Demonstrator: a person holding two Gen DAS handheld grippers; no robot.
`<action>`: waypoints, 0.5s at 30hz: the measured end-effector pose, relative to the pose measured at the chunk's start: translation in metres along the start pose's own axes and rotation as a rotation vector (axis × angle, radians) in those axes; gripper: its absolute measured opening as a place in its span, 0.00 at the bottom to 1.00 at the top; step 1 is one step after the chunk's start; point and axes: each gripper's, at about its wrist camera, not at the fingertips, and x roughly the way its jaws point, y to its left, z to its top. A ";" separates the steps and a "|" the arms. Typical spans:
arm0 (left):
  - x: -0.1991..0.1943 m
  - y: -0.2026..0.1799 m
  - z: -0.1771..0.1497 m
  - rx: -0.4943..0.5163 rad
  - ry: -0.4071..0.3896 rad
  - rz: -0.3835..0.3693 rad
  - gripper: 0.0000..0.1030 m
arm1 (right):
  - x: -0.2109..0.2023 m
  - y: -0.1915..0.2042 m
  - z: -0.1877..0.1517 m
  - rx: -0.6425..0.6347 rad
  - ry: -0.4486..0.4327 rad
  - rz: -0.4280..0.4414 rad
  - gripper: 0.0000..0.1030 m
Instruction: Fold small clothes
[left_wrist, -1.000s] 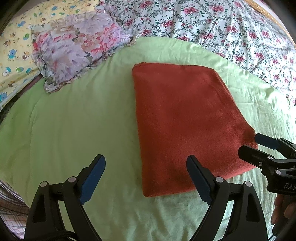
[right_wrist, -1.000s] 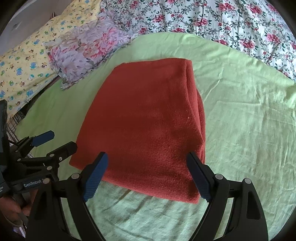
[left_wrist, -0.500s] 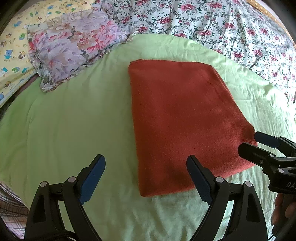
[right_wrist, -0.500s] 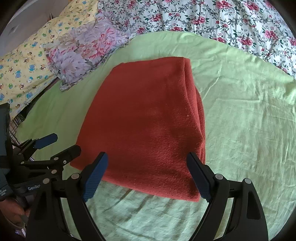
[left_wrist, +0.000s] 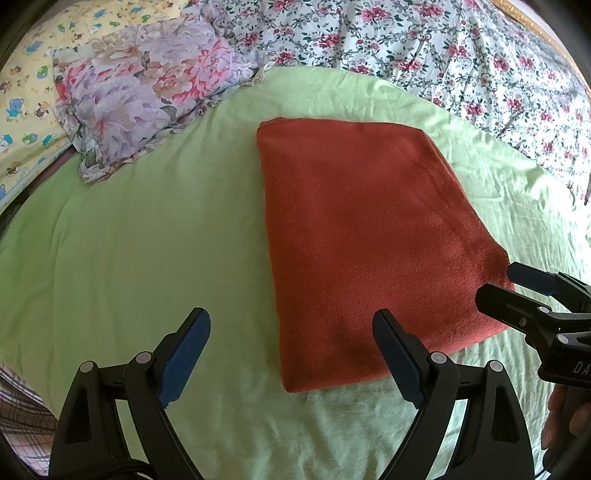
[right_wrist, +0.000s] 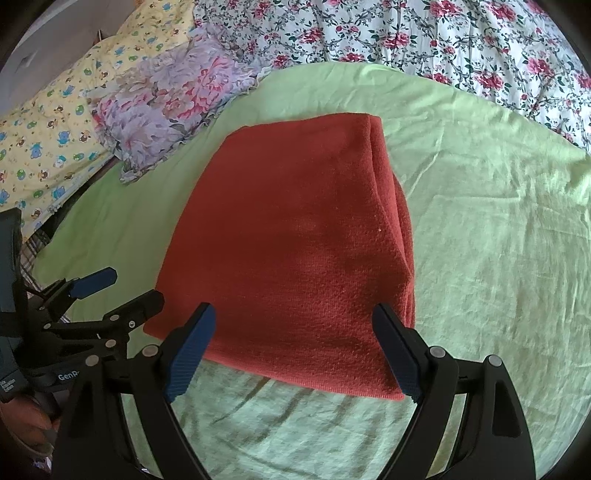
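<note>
A rust-red cloth (left_wrist: 369, 236) lies folded flat in a rectangle on the light green sheet (left_wrist: 147, 229). My left gripper (left_wrist: 291, 354) hovers open over the cloth's near left corner, holding nothing. In the right wrist view the same cloth (right_wrist: 295, 251) shows a thick folded edge on its right side. There my right gripper (right_wrist: 295, 350) stands open above the cloth's near edge, one fingertip (right_wrist: 395, 347) near the near right corner. Each gripper shows in the other's view: the right gripper (left_wrist: 517, 291) at the cloth's right corner, the left gripper (right_wrist: 114, 291) at its left.
A purple floral pillow (left_wrist: 140, 99) lies at the back left, beside a yellow cartoon-print pillow (right_wrist: 48, 140). A white bedspread with red flowers (left_wrist: 443, 55) covers the back and right. A hand (left_wrist: 565, 417) holds the right gripper's handle at the frame's edge.
Both grippers have drifted slightly, so the cloth sits a little lower and further left in the views. The cloth itself has not moved, and both grippers stay open.
</note>
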 end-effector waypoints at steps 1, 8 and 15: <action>0.000 -0.001 0.000 0.001 -0.001 0.000 0.87 | 0.000 0.000 0.000 0.001 0.000 0.000 0.84; 0.000 -0.002 0.001 0.007 -0.001 -0.001 0.87 | 0.001 -0.002 0.001 0.003 -0.003 0.003 0.84; 0.000 -0.002 0.001 0.008 -0.002 -0.001 0.87 | 0.001 0.000 0.004 0.003 -0.006 0.009 0.84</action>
